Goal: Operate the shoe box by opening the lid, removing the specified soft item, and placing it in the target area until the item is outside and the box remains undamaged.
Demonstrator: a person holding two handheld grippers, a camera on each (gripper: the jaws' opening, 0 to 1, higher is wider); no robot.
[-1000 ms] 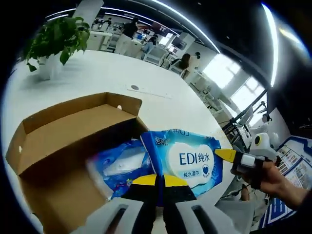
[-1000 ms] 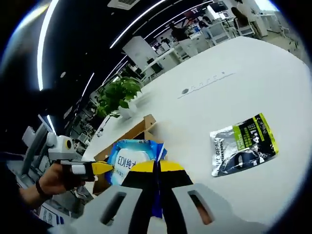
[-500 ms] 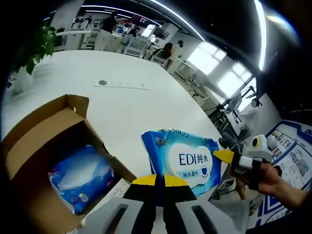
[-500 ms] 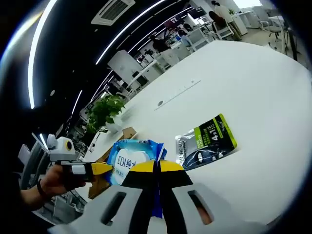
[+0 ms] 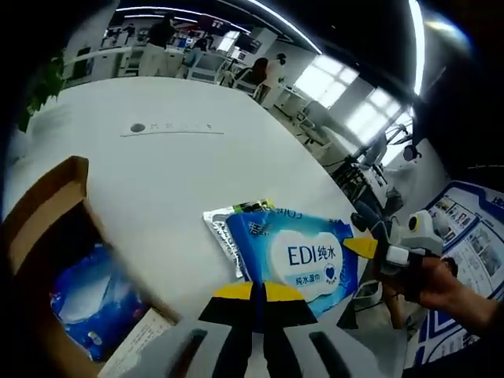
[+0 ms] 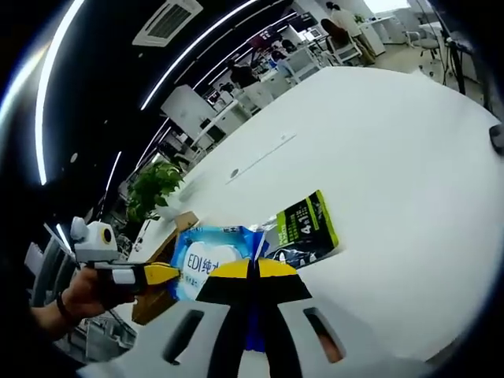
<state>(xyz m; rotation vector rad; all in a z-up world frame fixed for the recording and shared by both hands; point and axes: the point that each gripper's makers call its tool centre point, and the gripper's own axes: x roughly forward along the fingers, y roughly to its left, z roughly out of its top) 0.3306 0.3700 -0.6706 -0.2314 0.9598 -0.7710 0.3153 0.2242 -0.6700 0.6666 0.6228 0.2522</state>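
Table (image 5: pixel 181 165): broad, white and smooth; everything here sits on it or hangs over it.
Shoe box (image 5: pixel 39 213): plain brown cardboard, lid already folded back, at the table's near edge; it looks undamaged. A second blue soft pack (image 5: pixel 90 303) lies inside it.
Wipes pack (image 5: pixel 295 256): glossy blue plastic, flat and pillowy, white label; it is out of the box and held up above the table, between the box and the foil pouch.
Foil pouch (image 6: pixel 303 236): silver, green and black sachet, lying flat on the table just beyond the wipes pack.
Left gripper (image 5: pixel 253 293): yellow-tipped jaws clamped together on the pack's lower edge.
Right gripper (image 6: pixel 252 270): jaws pinched shut on the pack's opposite edge.
Progress: opening and removal look done; setting the pack down on the table is what remains.
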